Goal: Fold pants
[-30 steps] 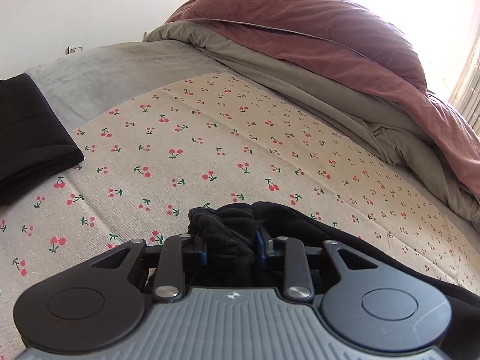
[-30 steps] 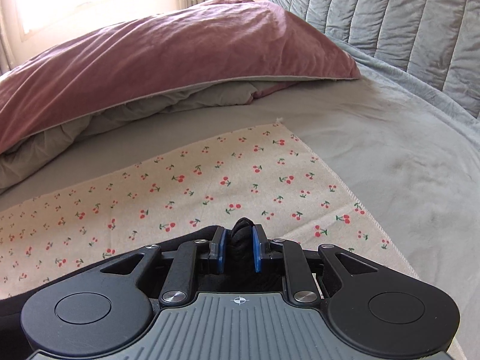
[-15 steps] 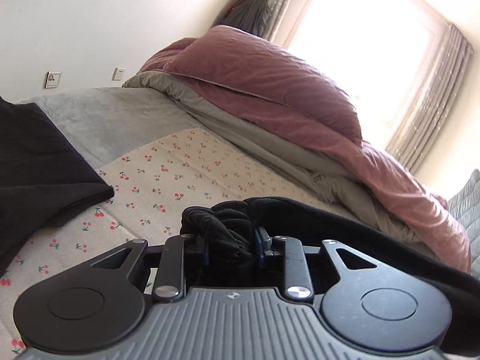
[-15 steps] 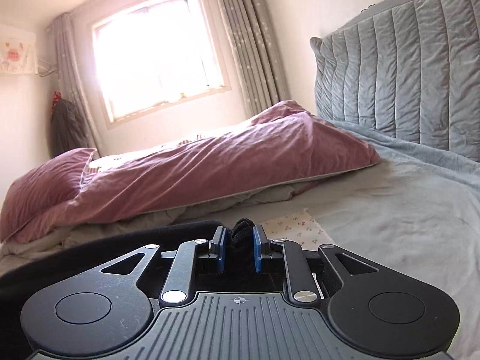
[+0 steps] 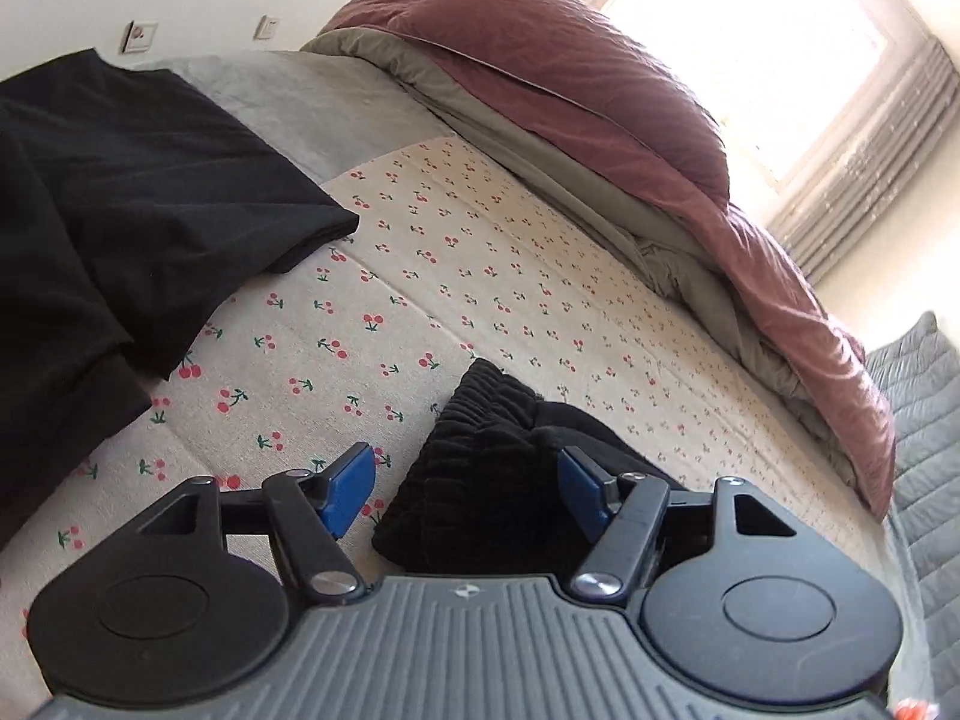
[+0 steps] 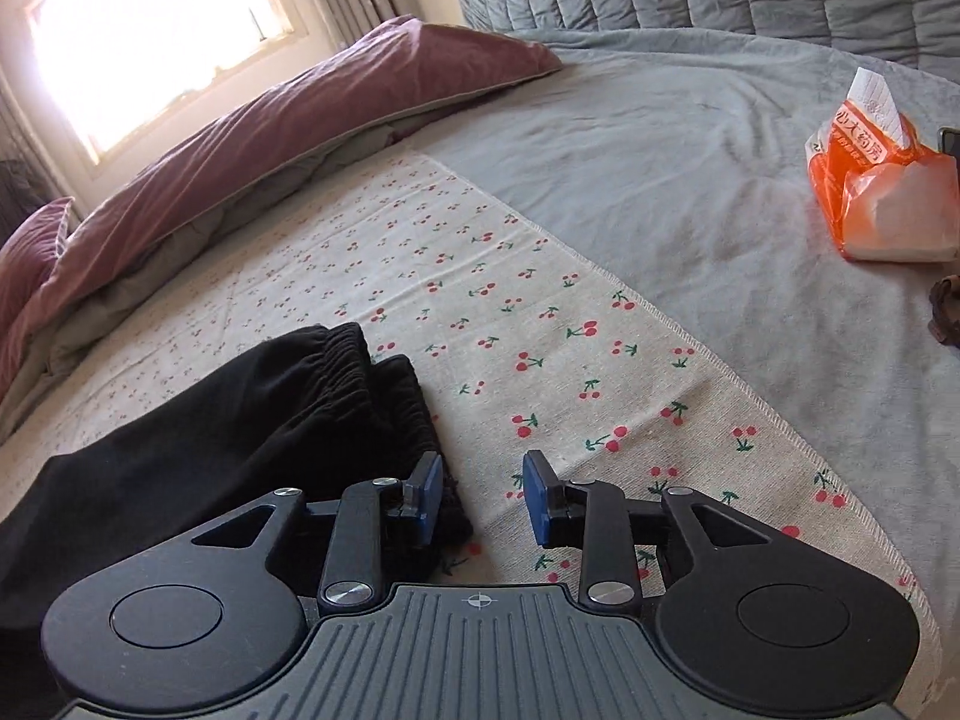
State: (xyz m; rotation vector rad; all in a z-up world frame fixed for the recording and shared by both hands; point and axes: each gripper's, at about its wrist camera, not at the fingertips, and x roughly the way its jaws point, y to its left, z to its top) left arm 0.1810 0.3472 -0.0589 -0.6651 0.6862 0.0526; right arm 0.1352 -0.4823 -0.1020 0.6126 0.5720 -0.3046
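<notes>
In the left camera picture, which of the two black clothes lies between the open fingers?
The black pants with the gathered elastic waistband, between the left gripper fingers. The smooth black garment lies apart, far left.

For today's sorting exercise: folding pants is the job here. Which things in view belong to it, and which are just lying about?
Belongs to the job:
black pants
left gripper, open
right gripper, open
cherry-print cloth under the pants

Just lying about:
orange tissue pack
pink duvet
other black garment, at the cloth's edge
</notes>
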